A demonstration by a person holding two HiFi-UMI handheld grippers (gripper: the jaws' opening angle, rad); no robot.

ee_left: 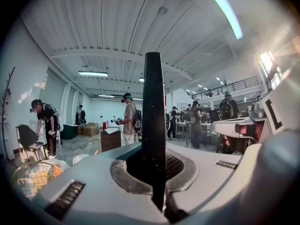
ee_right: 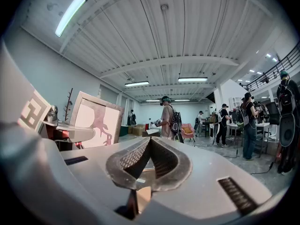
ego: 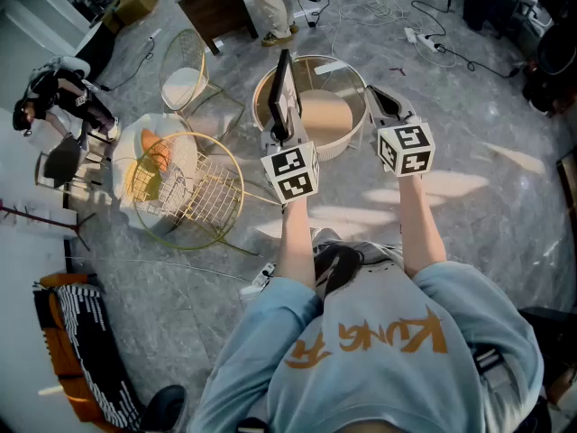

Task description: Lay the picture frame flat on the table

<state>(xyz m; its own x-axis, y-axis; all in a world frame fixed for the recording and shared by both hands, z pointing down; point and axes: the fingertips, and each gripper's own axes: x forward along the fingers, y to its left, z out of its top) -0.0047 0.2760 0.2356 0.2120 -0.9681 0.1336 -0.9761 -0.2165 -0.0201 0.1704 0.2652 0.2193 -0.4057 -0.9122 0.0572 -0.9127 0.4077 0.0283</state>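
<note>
The picture frame stands upright and edge-on above the round glass table. My left gripper is shut on its lower edge. In the left gripper view the frame rises as a dark vertical bar out of the jaws of the left gripper. My right gripper hovers over the table's right side, a little apart from the frame, shut and holding nothing. From the right gripper view its jaws meet at the tip, and the frame's face with a reddish branch picture shows at the left.
A wire chair and a second one stand left of the table, beside a low white table with orange items. A brown cabinet and a person are beyond. Cables lie on the floor.
</note>
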